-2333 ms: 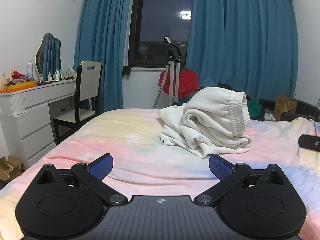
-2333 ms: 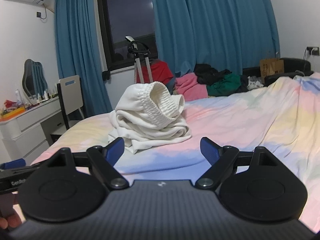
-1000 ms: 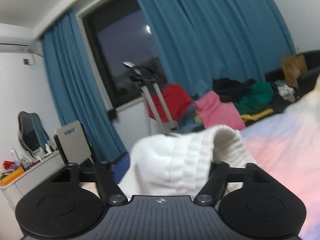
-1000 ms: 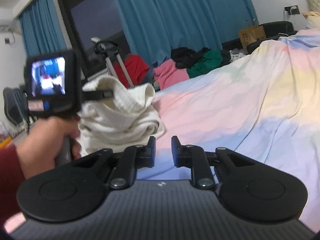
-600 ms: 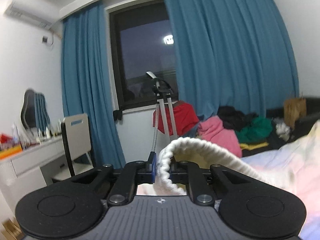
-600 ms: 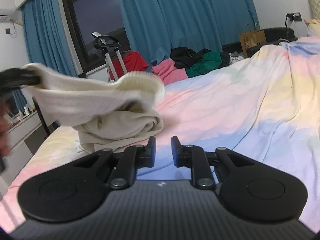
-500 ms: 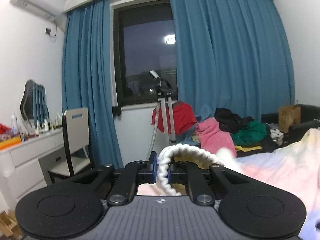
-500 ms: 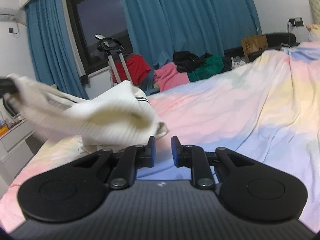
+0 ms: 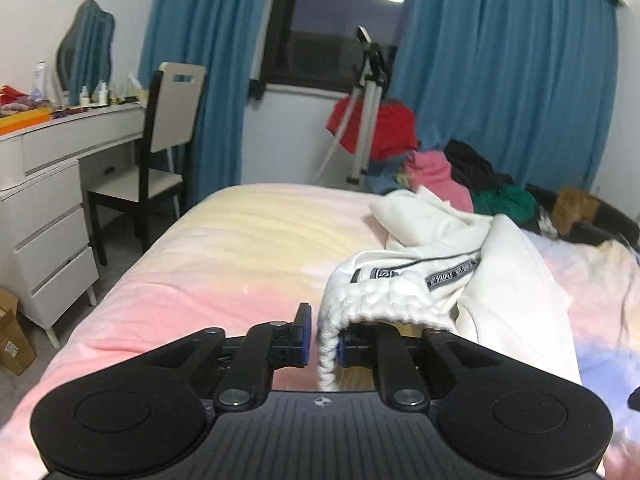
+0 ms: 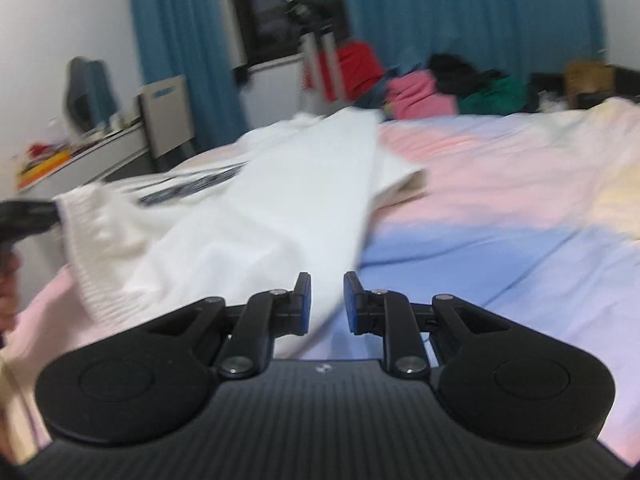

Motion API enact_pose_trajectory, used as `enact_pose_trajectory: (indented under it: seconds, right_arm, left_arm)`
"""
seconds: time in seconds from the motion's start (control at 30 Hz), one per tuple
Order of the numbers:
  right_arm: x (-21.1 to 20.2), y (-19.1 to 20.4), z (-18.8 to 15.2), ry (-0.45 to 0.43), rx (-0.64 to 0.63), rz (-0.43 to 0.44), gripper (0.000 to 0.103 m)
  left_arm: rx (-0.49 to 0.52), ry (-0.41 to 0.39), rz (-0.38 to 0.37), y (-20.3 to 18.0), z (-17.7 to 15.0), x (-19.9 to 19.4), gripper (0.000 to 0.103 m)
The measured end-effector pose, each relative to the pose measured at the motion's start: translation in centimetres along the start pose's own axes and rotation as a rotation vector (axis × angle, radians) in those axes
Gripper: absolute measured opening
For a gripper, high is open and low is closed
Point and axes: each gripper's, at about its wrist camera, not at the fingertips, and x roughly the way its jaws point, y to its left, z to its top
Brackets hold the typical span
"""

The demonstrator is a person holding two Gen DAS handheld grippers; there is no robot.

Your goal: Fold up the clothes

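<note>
**While my left jaws pinch the waistband, the white pants trail across the bed**

My left gripper (image 9: pixel 321 340) is closed on the ribbed elastic waistband (image 9: pixel 384 308) of the white pants (image 9: pixel 508 280), blue pads (image 9: pixel 305 334) squeezing the rim. Left view alone shows the black lettered tape by the waistband, plus the dresser (image 9: pixel 60 184) and chair (image 9: pixel 168 128). Right view, blurred, alone shows the leg stretched long, running from the near-left waistband away toward the curtains (image 10: pixel 460 20), lying on the pastel bedspread (image 10: pixel 500 208). My right gripper (image 10: pixel 325 300) is nearly closed, narrow gap, holding nothing, just over the fabric edge. Fabric thick, soft, knit; waistband bunched and corrugated.
</note>
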Motion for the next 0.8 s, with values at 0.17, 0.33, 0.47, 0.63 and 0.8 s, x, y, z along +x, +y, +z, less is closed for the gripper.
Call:
enact_pose_trajectory:
  seconds: [0.17, 0.33, 0.47, 0.63, 0.8]
  right_arm:
    - [-0.1, 2.1, -0.5, 0.056, -0.065, 0.043, 0.025]
    - [0.1, 2.2, 0.0, 0.105, 0.001, 0.136, 0.05]
    - [0.0, 1.0, 0.3, 0.141, 0.139, 0.191, 0.051]
    - [2.5, -2.1, -0.1, 0.224, 0.376, 0.222, 0.054]
    - [4.8, -4.2, -1.1, 0.301, 0.562, 0.288, 0.054]
  left_arm:
    - [-0.04, 0.097, 0.028, 1.6, 1.0, 0.0, 0.054]
    - [-0.066, 0.156, 0.043, 3.5, 1.6, -1.7, 0.076]
    - [-0.182, 0.054, -0.012, 5.9, 1.6, -4.6, 0.09]
    - [-0.324, -0.011, -0.123, 8.2, 1.9, -4.1, 0.096]
    - [-0.353, 0.074, -0.197, 7.5, 0.8, -1.3, 0.097]
